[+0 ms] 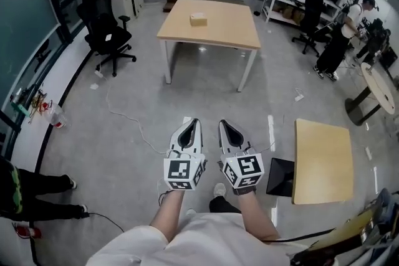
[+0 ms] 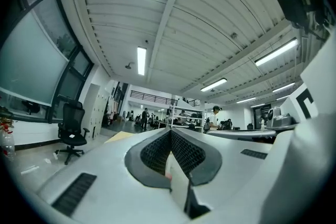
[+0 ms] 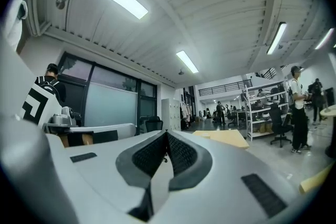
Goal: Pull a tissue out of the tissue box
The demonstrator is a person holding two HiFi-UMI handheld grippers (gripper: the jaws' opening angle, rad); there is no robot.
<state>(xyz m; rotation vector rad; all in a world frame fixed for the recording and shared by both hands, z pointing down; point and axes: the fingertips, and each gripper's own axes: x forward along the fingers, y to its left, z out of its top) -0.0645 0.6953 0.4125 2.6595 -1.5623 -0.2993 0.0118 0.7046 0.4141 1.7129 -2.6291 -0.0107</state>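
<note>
Grey office floor (image 1: 143, 103) all around, the tissue box (image 1: 198, 19) sitting far ahead on the wooden bench (image 1: 230, 31), while left gripper (image 1: 193, 129) and right gripper (image 1: 225, 130) hover side by side, jaws pressed together, nothing between them.

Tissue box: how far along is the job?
Nothing done: the small tan tissue box sits on the light wooden table, far across the floor. In hand: nothing; left gripper and right gripper are shut, empty. Left: approach, grip a tissue, pull it out.
</note>
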